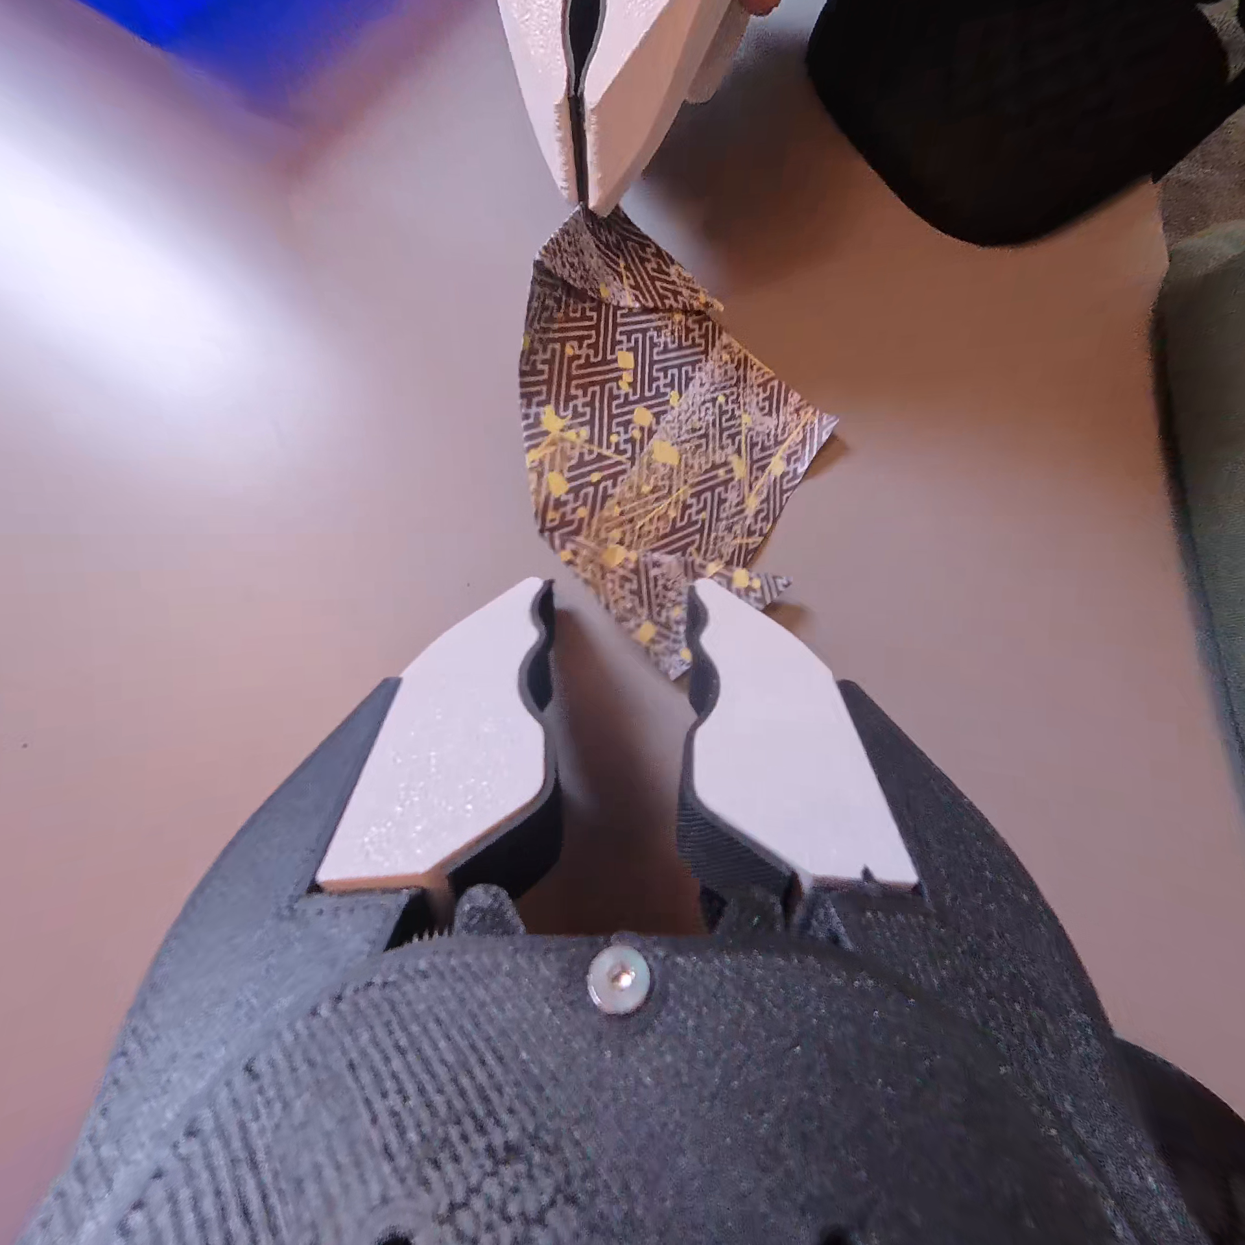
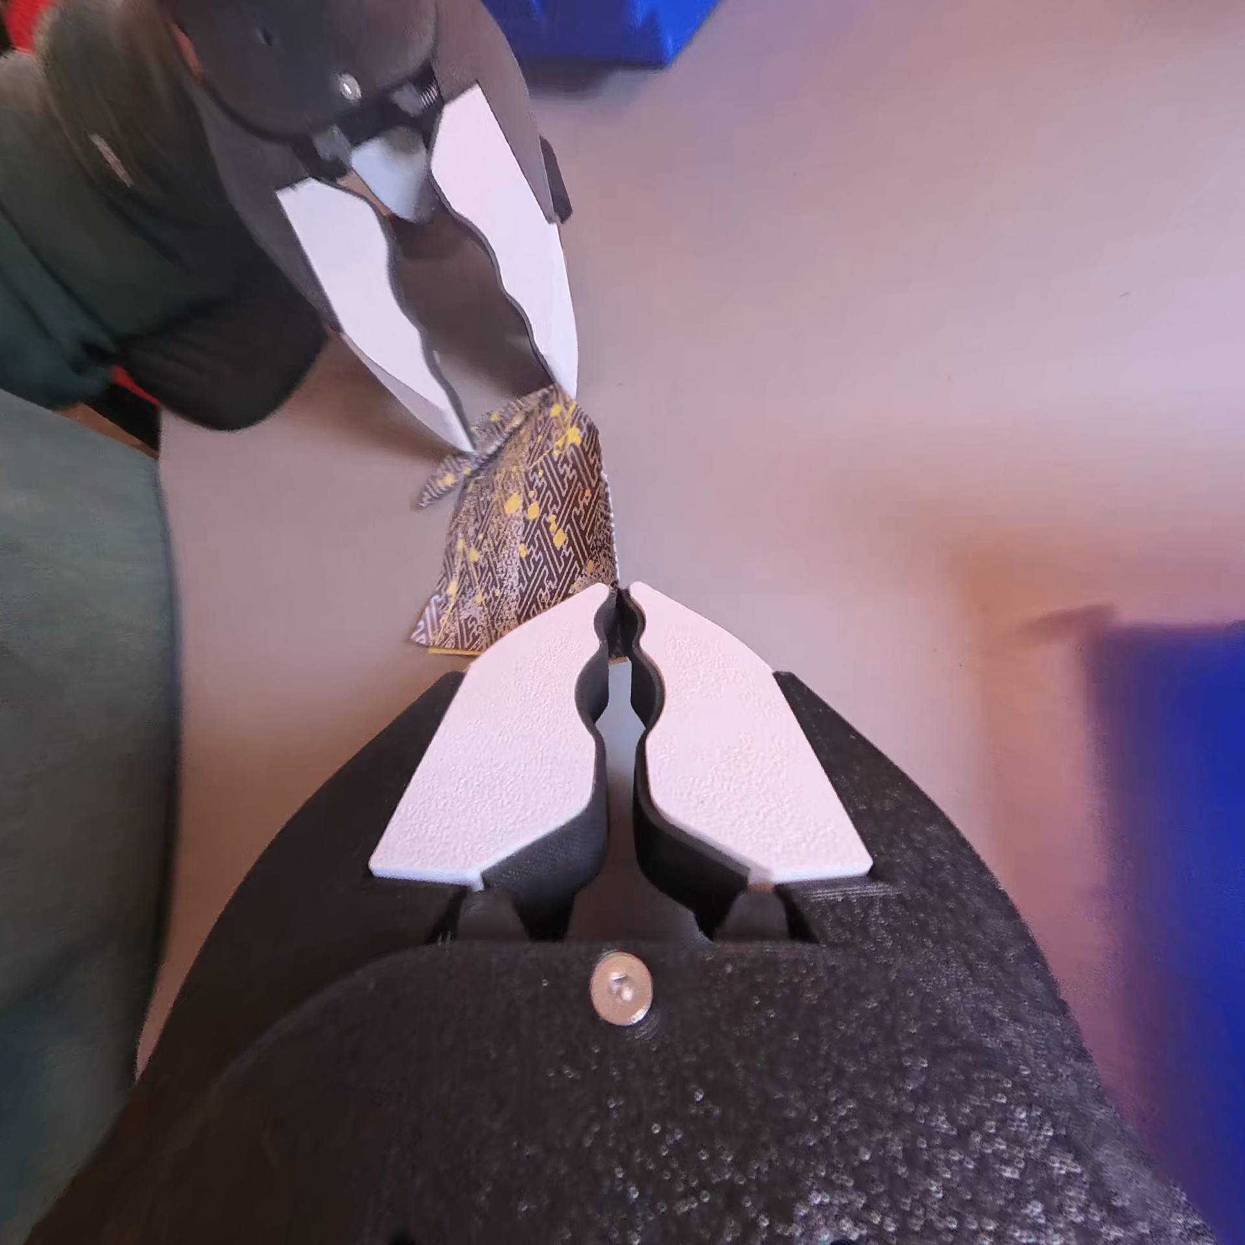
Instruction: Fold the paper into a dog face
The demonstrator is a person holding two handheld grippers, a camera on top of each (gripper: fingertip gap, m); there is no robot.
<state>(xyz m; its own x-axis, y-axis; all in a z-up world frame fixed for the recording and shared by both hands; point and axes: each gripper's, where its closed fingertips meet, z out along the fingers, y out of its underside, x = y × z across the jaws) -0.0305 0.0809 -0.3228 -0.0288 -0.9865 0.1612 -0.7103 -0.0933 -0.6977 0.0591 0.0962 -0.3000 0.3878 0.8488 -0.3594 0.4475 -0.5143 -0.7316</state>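
The folded paper [image 1: 647, 431], dark brown with a white maze pattern and gold flecks, is lifted off the pinkish table [image 1: 269, 539]. My right gripper [image 2: 621, 593] is shut on one corner of the paper [image 2: 532, 539]; in the left wrist view it [image 1: 585, 199] pinches the far corner from above. My left gripper [image 1: 620, 593] is open; the paper's near corner hangs between its fingers, close to the right finger [image 1: 741, 674], with a gap to the left one. The right wrist view shows the left gripper [image 2: 515, 414] open around that end of the paper.
A person's dark sleeve [image 1: 1010, 114] is behind the right gripper. Grey-green cloth [image 1: 1206, 404] lies along the table's edge, and it also shows in the right wrist view [image 2: 67, 606]. Blue objects stand at the far side [image 2: 593, 27] and at the right [image 2: 1172, 727]. Left tips to right tips: about 10 cm.
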